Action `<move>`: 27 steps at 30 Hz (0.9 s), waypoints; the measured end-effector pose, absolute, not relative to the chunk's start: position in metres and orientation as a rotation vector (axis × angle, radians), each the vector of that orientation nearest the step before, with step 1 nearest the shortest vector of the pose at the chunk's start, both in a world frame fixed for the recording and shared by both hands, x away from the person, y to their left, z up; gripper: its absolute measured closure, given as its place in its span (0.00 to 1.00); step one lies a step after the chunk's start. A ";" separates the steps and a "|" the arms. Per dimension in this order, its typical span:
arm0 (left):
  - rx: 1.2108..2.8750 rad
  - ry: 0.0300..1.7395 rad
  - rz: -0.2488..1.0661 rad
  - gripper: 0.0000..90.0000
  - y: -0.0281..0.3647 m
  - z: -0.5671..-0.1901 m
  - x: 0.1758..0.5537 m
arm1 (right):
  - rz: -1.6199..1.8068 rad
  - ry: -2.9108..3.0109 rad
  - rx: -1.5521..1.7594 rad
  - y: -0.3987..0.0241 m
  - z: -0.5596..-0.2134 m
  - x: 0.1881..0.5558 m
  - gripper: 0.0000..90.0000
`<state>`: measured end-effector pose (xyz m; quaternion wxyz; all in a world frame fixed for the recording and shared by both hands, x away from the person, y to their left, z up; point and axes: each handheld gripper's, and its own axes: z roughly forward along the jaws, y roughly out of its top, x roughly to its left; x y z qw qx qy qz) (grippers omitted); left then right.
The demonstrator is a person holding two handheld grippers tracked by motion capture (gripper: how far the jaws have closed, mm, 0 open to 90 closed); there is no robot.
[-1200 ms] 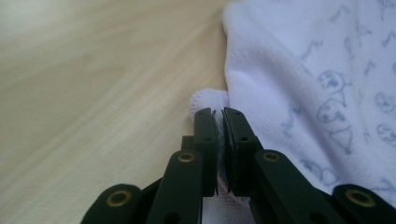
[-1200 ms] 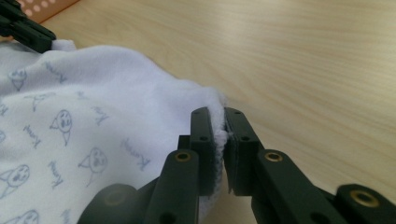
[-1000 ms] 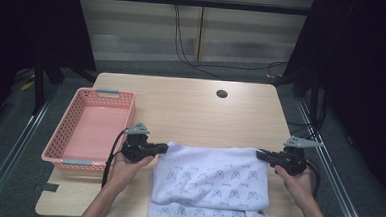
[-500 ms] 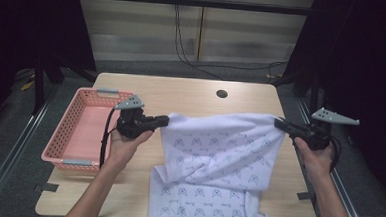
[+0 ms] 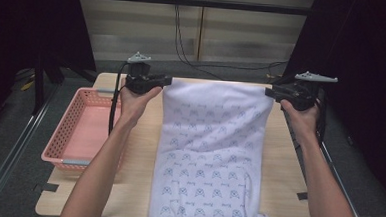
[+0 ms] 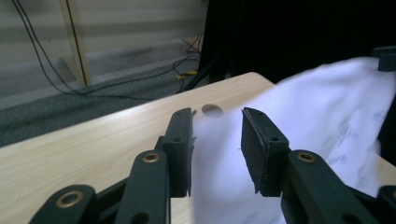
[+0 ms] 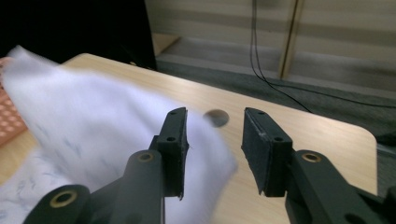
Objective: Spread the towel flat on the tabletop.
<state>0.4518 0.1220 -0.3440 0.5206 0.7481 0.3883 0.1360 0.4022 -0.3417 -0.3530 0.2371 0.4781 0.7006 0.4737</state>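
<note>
A white cloth (image 5: 211, 154) with a small blue print is stretched over the wooden table (image 5: 283, 163), its near end hanging past the front edge. My left gripper (image 5: 166, 80) is held at the cloth's far left corner and my right gripper (image 5: 269, 91) at its far right corner, both raised above the table. In the left gripper view the jaws (image 6: 217, 140) stand apart, with the blurred cloth (image 6: 327, 121) lying loose behind and below them. The right gripper (image 7: 214, 140) is likewise open, the blurred cloth (image 7: 93, 121) lying under its left jaw.
A pink mesh basket (image 5: 58, 154) sits at the table's left edge. A round hole (image 6: 212, 110) marks the tabletop near its far edge. Cables run over the grey floor behind the table. Dark curtains stand on both sides.
Both grippers have carried the cloth's far edge up and away toward the table's far side, spreading it out lengthwise. The jaws now stand apart and the cloth corners look loose.
</note>
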 end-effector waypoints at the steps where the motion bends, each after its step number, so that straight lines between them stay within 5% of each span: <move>1: 1.799 0.920 0.309 0.66 0.120 -0.348 0.450 | 1.298 1.910 1.323 -0.342 -0.357 0.402 0.65; 8: 1.889 0.816 0.211 0.71 0.102 -0.373 0.412 | 1.276 2.014 1.290 -0.342 -0.382 0.366 0.65; 19: 2.077 0.691 -0.015 0.79 0.104 -0.442 0.309 | 1.254 2.346 1.216 -0.314 -0.447 0.247 0.66; 27: 2.256 0.720 -0.084 0.74 0.109 -0.493 0.286 | 1.141 2.507 1.223 -0.294 -0.489 0.239 0.57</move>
